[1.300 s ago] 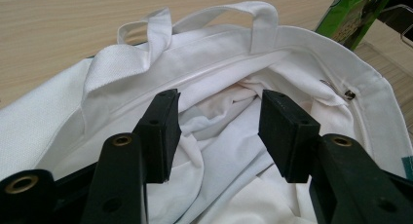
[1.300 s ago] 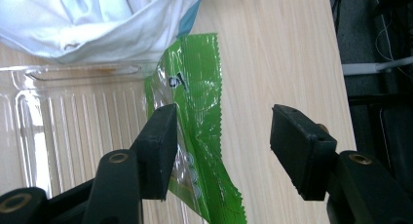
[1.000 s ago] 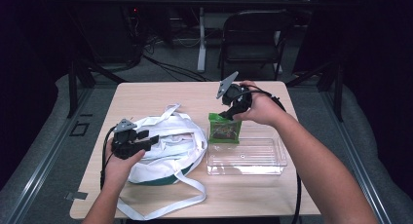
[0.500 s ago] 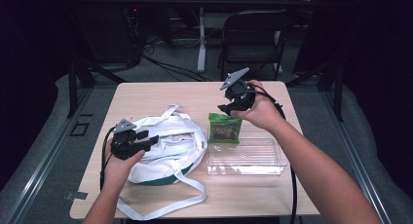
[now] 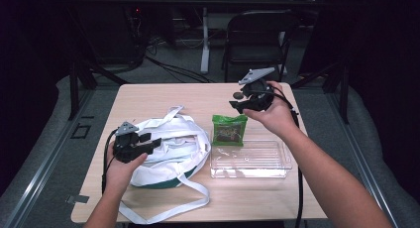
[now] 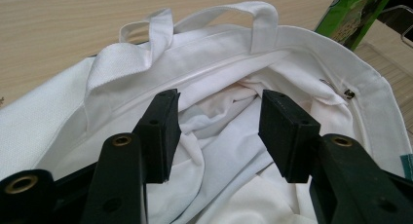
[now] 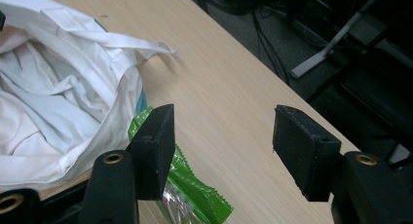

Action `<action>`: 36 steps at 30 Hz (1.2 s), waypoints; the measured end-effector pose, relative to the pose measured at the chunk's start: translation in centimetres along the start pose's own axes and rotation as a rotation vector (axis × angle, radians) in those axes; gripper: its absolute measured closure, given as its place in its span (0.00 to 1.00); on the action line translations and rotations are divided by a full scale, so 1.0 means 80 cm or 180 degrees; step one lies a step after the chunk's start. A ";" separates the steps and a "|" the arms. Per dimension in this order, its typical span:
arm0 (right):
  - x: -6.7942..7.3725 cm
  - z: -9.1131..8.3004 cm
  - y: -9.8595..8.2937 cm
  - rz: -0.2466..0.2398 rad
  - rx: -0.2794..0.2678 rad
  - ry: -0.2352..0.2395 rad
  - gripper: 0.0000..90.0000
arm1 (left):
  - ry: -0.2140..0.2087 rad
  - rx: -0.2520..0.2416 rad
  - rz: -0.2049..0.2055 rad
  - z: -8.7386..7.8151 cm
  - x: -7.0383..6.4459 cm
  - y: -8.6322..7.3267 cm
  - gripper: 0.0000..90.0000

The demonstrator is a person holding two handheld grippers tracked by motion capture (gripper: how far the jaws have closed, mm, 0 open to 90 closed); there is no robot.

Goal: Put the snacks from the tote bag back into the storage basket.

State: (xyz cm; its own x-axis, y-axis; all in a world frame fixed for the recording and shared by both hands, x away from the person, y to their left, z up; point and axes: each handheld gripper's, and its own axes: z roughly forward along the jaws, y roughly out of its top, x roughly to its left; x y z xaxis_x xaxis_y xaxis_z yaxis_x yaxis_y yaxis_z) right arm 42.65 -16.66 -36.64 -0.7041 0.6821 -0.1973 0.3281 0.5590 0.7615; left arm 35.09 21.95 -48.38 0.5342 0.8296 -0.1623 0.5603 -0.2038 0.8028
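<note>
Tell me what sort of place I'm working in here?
Probably a lab or studio workspace: one small wooden table in a dark room, a folding chair behind it, and cables running across the grey floor.

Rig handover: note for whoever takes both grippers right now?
Left gripper: jaws open, empty, over the mouth of the white tote bag.
Right gripper: jaws open, empty, raised above the far side of the table.
Green snack packet stands at the far rim of the clear plastic tray, beside the bag.
Done: bag mouth lies open.
Left, probably: grasp the packet and put it in the bag.
</note>
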 end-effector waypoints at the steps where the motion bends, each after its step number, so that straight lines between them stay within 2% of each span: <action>1: -0.001 -0.003 -0.001 0.0047 -0.0025 0.0007 0.46 | -0.0002 -0.0007 -0.0006 0.000 0.000 0.000 0.55; 8: 0.000 -0.019 -0.010 0.0150 -0.0161 -0.0101 0.46 | -0.0001 0.0009 -0.0023 -0.001 0.001 -0.001 0.55; 15: 0.003 -0.033 -0.021 0.0202 -0.0222 -0.0161 0.47 | 0.0005 -0.0012 -0.0033 -0.002 0.003 -0.001 0.55; 26: 0.010 -0.055 -0.043 0.0297 -0.0351 -0.0158 0.47 | 0.0010 -0.0011 -0.0044 -0.004 0.004 -0.002 0.55; 36: 0.029 -0.070 -0.074 0.0390 -0.0469 -0.0110 0.47 | 0.0022 0.0001 -0.0046 -0.004 0.004 -0.003 0.54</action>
State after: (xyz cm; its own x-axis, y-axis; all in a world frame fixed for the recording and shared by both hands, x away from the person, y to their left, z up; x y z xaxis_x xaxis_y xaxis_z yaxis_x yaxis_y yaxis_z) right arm 35.54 -21.02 -38.14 -0.6415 0.7581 -0.1167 0.3125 0.3973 0.8629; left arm 34.95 22.43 -48.43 0.5217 0.8360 -0.1700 0.5683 -0.1920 0.8001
